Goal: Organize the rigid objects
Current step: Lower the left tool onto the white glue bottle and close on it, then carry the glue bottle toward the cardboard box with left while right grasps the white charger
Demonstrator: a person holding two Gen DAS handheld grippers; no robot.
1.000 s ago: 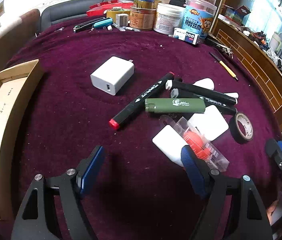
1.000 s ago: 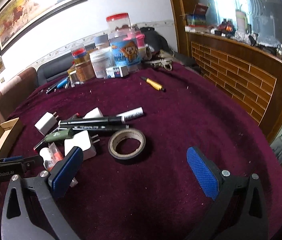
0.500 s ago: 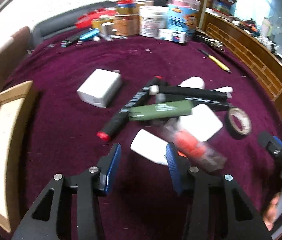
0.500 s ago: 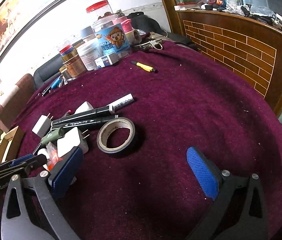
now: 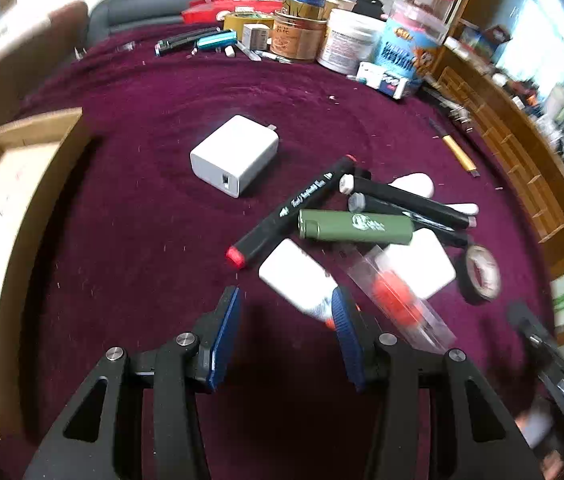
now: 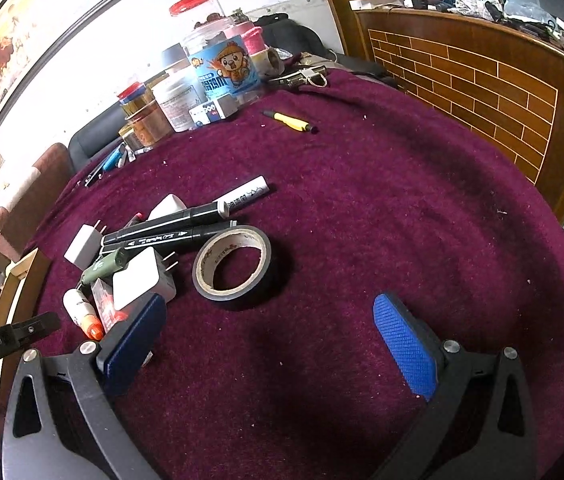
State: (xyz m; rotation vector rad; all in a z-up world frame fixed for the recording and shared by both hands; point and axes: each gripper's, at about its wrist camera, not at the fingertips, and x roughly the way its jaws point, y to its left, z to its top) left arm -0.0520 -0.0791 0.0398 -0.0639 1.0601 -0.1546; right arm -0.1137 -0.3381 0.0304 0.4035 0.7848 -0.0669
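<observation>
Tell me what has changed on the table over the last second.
The left gripper has just been narrowing its jaws, roughly halving the gap, with nothing between them; its right pad now sits beside the small white glue bottle. The right gripper is as wide open as before, holding nothing. The markers, green lighter, white charger and tape roll lie where they were.

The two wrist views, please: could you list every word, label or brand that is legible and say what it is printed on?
"GenRobot.AI": on the left gripper, seen at the edge of the right wrist view.
Black markers: white lettering, too small to read.
Green lighter: white logo, blurred.
Blue cartoon jar: Chinese label text, not legible.
Tape roll: print inside the core, unreadable.
White jar and brown tin: labels blurred.
</observation>
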